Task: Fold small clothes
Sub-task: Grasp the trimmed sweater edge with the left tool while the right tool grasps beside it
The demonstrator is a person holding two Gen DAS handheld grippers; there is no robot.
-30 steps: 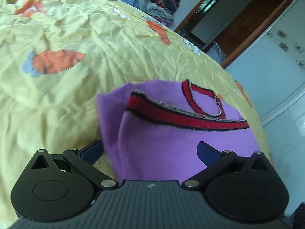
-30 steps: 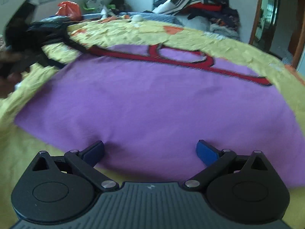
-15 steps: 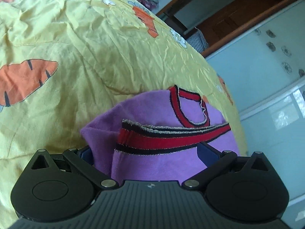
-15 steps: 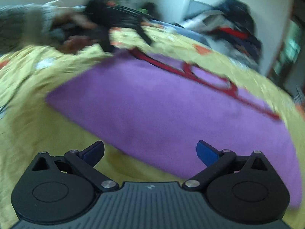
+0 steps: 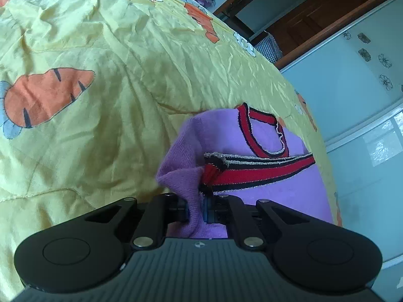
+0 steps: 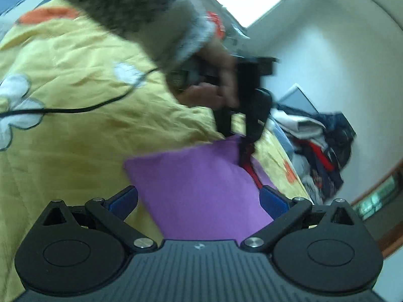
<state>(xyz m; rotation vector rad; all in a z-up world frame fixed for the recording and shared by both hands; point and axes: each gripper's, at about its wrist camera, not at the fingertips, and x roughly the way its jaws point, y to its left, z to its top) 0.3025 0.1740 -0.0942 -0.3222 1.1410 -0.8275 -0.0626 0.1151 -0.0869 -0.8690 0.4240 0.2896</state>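
**Corner pinched, second gripper waiting**

Yellow, crumpled bedding printed with orange carrots (image 5: 105, 58) fills both views and serves as the folding surface; a heap of mixed clothes (image 6: 320, 138) sits against the white wall behind it.

From the fingers outward: the left gripper (image 5: 196, 207) has its blue-padded fingers drawn together on a bunched corner of the small purple knit garment with red-and-black striped trim (image 5: 252, 136). The cloth stands up in a peak between the pads, running toward 12 o'clock from the jaws, so the grip looks firm enough to carry that corner over. The striped band (image 5: 259, 171) trails off toward 3 o'clock and the neckline loop lies at about 1 o'clock, both still flat on the bedding.

The right gripper (image 6: 199, 201) has its fingers wide apart, holding nothing. The garment's purple panel (image 6: 199, 183) lies between and ahead of them, and the opposite corner sits at 12 o'clock, where the person's hand (image 6: 214, 88) and the other tool meet it, blurred.

Likely reasoning: one corner is lifted while the free gripper lines up on the near edge, so both ends can travel together and the fold lands square.
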